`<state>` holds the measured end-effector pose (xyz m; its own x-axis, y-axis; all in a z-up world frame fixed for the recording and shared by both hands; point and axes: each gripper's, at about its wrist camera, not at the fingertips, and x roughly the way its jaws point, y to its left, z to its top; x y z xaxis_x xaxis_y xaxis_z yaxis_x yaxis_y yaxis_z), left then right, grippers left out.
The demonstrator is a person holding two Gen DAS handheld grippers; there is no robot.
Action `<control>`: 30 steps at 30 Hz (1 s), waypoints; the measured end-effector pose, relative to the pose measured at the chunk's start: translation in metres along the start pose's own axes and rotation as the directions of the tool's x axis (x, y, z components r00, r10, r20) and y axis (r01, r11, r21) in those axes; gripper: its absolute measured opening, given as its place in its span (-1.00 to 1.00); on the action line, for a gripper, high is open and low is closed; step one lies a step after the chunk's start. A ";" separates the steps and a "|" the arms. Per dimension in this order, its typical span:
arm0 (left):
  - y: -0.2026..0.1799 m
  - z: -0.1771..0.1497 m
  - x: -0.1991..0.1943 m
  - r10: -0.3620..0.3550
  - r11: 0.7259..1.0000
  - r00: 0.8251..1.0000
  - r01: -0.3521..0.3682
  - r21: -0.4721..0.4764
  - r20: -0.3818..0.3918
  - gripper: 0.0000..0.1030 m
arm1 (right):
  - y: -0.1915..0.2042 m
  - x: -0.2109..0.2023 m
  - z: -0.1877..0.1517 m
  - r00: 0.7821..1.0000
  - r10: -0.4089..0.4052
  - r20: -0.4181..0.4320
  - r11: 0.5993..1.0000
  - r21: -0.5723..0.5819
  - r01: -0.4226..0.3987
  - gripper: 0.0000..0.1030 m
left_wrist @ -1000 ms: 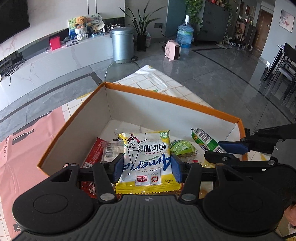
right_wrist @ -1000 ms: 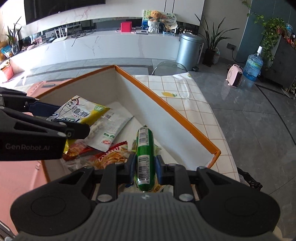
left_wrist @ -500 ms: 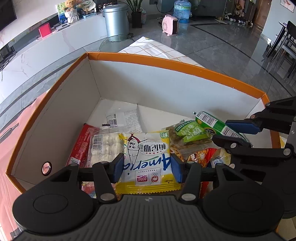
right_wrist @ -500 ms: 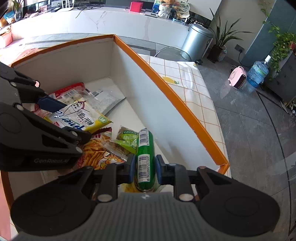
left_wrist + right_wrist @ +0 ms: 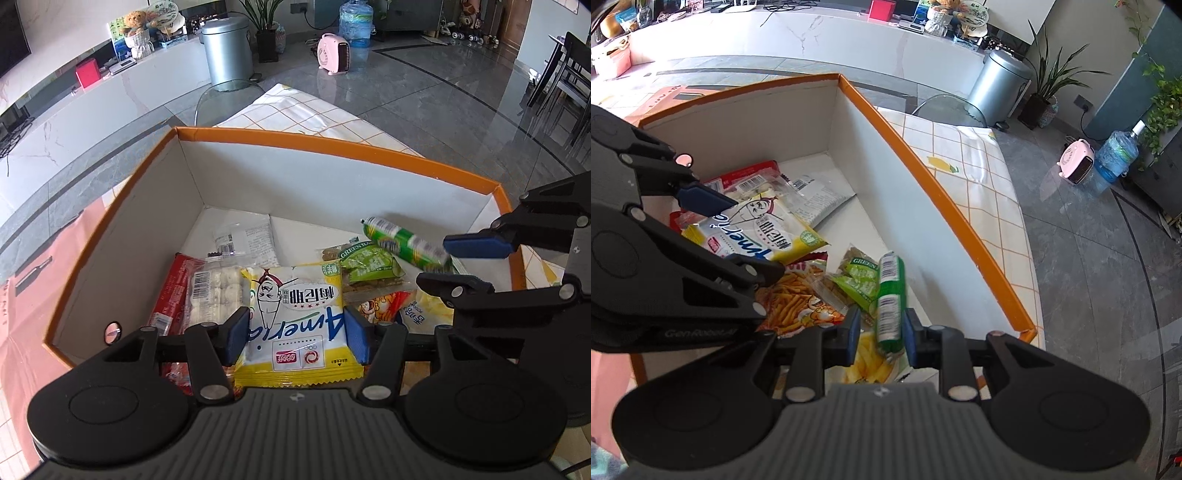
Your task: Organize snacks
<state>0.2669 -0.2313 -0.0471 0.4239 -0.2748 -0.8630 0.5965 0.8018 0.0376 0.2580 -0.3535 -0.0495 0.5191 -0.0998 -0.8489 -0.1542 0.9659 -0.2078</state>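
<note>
Tongs (image 5: 295, 334) grip yellow-and-white printed snack packet (image 5: 295, 314).

home living room, pretty clearly | glossy grey tiled floor (image 5: 424, 92) | long white marble TV counter (image 5: 812, 33) with a teddy bear (image 5: 135, 18) parked on it | steel pedal bin (image 5: 225, 48) | potted plant (image 5: 1047, 81) | pink fan heater (image 5: 334, 53) beside a water jug (image 5: 354, 20) | dining chairs (image 5: 565, 81) seen at the edge
</note>
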 end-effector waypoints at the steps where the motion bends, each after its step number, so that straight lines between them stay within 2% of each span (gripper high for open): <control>1: 0.000 0.001 -0.005 0.006 1.000 1.000 -0.006 0.003 0.004 0.34 | -0.001 -0.004 0.000 1.000 -0.001 0.002 1.000 0.006 0.000 -0.40; 9: 0.001 0.003 -0.067 0.045 0.999 0.993 -0.046 0.013 0.107 0.49 | -0.007 -0.060 0.004 0.999 0.027 0.046 0.995 0.097 -0.031 -0.04; 15: 0.006 -0.009 -0.124 0.090 0.996 0.973 -0.089 -0.016 0.215 0.55 | 0.003 -0.122 0.001 0.988 0.039 0.148 0.989 0.133 -0.058 0.21; 22: 0.014 -0.044 -0.184 0.177 0.984 0.926 -0.158 -0.083 0.334 0.55 | 0.031 -0.185 -0.022 0.953 0.069 0.294 0.974 0.187 -0.128 0.38; 30: 0.019 -0.100 -0.225 0.300 0.954 0.852 -0.258 -0.155 0.428 0.56 | 0.073 -0.225 -0.064 0.905 0.041 0.423 0.952 0.259 -0.164 0.50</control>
<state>0.1144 -0.1013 0.0973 0.8324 -0.2207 -0.5084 0.3538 0.9176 0.1810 0.0759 -0.2761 0.0951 0.8191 0.0506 -0.5714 -0.0146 0.9976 0.0675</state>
